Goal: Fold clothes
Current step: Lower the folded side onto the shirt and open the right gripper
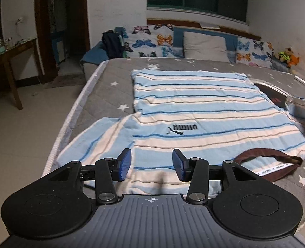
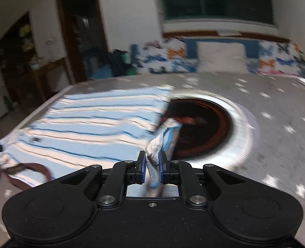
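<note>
A light-blue and white striped T-shirt (image 1: pixel 193 111) with a brown collar (image 1: pixel 272 163) lies front up on the grey star-print bed (image 1: pixel 103 86), its left sleeve (image 1: pixel 94 142) spread toward the bed's edge. My left gripper (image 1: pixel 151 164) is open and empty, hovering just above the shirt's shoulder area. My right gripper (image 2: pixel 152 165) is shut on the shirt's right sleeve (image 2: pixel 162 142) and lifts it off the bed; the shirt's body (image 2: pixel 94 122) lies to its left. This view is blurred by motion.
A dark round mat with a white rim (image 2: pixel 210 128) lies on the bed right of the shirt, also seen in the left wrist view (image 1: pixel 274 97). Butterfly pillows (image 1: pixel 150 41) line the headboard. A wooden table (image 1: pixel 10 57) and tiled floor (image 1: pixel 28 124) lie left of the bed.
</note>
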